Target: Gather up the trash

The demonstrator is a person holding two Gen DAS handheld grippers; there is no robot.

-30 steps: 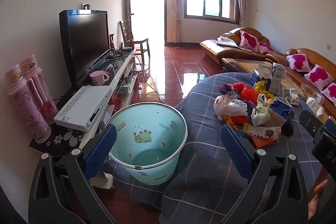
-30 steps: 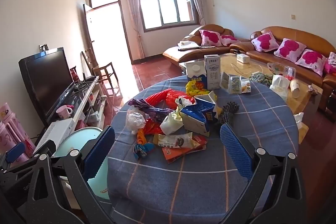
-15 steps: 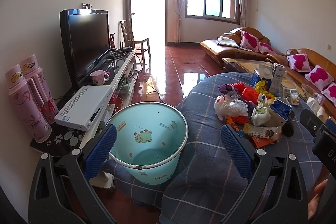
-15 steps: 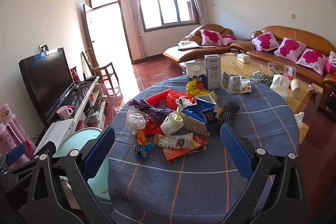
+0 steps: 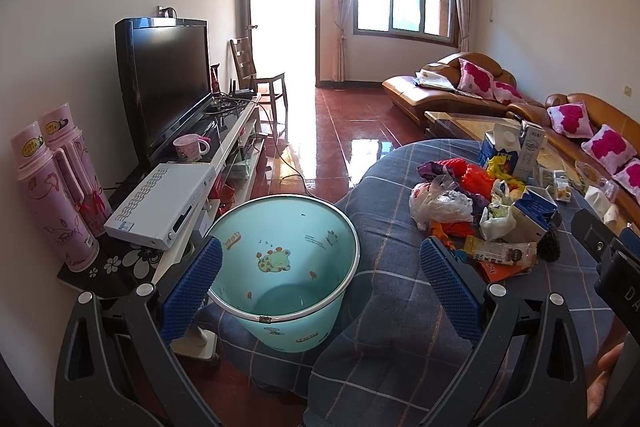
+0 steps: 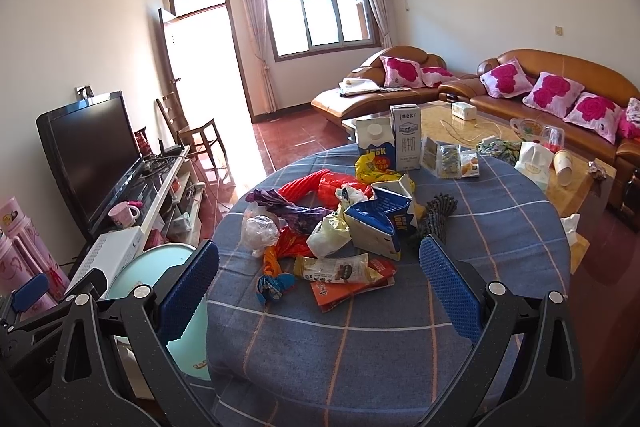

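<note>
Both tools are spread wide with nothing between their blue pads: the left tool (image 5: 318, 281) hangs over the pale green bin (image 5: 282, 269), the right tool (image 6: 318, 285) faces the trash heap (image 6: 332, 227) in the middle of the round bench (image 6: 500, 227) with its blue checked cloth. The bin stands on the floor tight against the bench edge, at about nine o'clock from the heap, and looks empty inside, though its bottom is partly hidden by the rim. So I'd judge the collecting has not started; this is the reach for the first piece. Nearest the right tool, at roughly twelve o'clock from it, lies a flat snack wrapper (image 6: 334, 269) on top of an orange packet (image 6: 360, 291), with a crushed blue carton (image 6: 380, 223) just behind and a clear plastic bag (image 6: 260, 233) off toward ten o'clock. The next move calls for lowering the right tool onto that wrapper, pinching its thin edge without snagging the cloth, then swinging it left over the bin. The upright milk cartons (image 6: 390, 145) at the far edge may not be trash at all.
</note>
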